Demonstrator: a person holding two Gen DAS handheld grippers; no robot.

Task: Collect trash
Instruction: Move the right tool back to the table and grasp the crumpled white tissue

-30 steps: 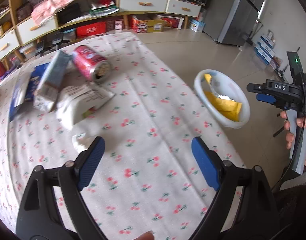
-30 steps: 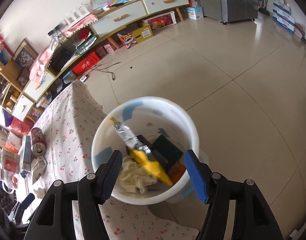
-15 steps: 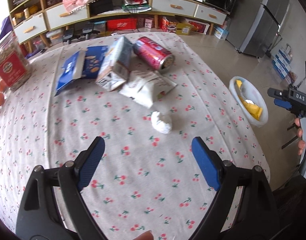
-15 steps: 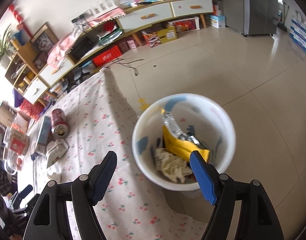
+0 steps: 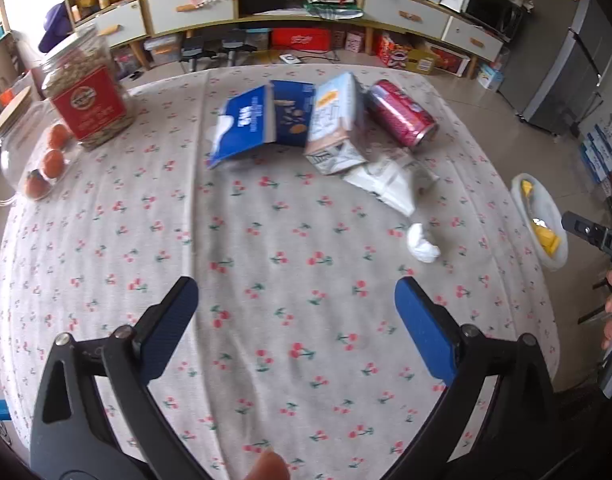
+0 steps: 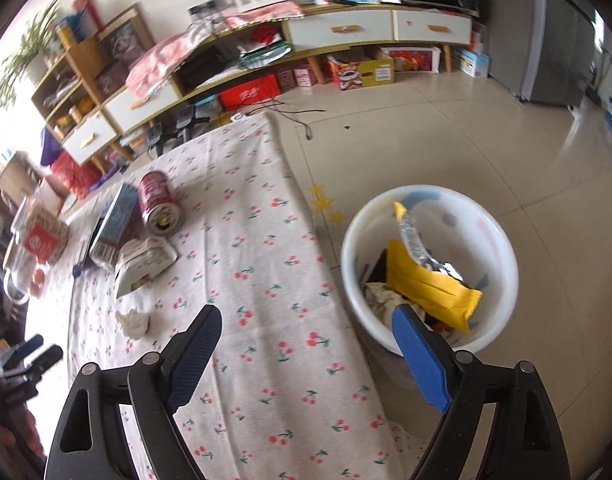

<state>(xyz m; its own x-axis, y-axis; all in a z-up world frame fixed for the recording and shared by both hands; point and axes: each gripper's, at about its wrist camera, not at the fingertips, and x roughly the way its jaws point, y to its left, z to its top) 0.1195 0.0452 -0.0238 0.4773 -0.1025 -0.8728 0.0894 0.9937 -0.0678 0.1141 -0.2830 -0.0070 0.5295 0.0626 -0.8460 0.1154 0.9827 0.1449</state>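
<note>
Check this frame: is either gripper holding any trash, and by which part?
Nothing is held. The left gripper is open above the tablecloth, and the right gripper is open beside the bin; no trash sits between either pair of fingers.

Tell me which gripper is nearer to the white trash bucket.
Right. The right gripper hangs at the table edge with one finger overlapping the white trash bucket rim. The left gripper hovers over the tablecloth, the bucket far off to its right.
</note>
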